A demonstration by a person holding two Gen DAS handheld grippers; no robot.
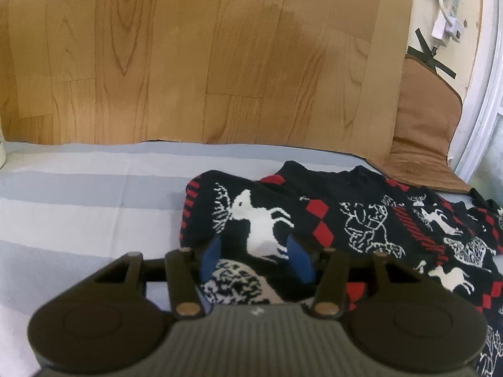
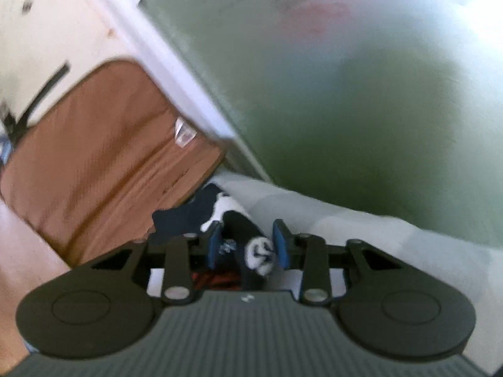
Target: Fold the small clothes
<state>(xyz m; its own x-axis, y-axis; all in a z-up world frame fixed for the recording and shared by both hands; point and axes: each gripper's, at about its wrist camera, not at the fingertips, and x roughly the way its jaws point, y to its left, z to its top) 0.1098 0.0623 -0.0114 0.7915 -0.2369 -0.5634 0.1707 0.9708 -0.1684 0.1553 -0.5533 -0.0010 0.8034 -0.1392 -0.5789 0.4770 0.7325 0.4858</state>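
Note:
A black knitted sweater (image 1: 361, 220) with white reindeer and red diamonds lies partly folded on a grey-and-white striped blanket (image 1: 94, 188). My left gripper (image 1: 255, 256) hovers over its left folded edge. The blue pads (image 1: 210, 254) stand apart on either side of a hump of fabric without pinching it. In the right wrist view, my right gripper (image 2: 248, 245) has a bunched fold of the same sweater (image 2: 259, 251) filling the gap between its blue pads. More dark fabric (image 2: 188, 213) trails ahead of that fold. The right wrist view is blurred.
Wood-pattern flooring (image 1: 188, 62) lies beyond the blanket. A brown padded mat (image 1: 421, 116) sits at the far right, also the brown mat (image 2: 94, 144). A white plug and cable (image 1: 446, 22) lie by a white frame (image 1: 484, 94). Frosted green glass (image 2: 345, 94) borders the blanket (image 2: 361, 229).

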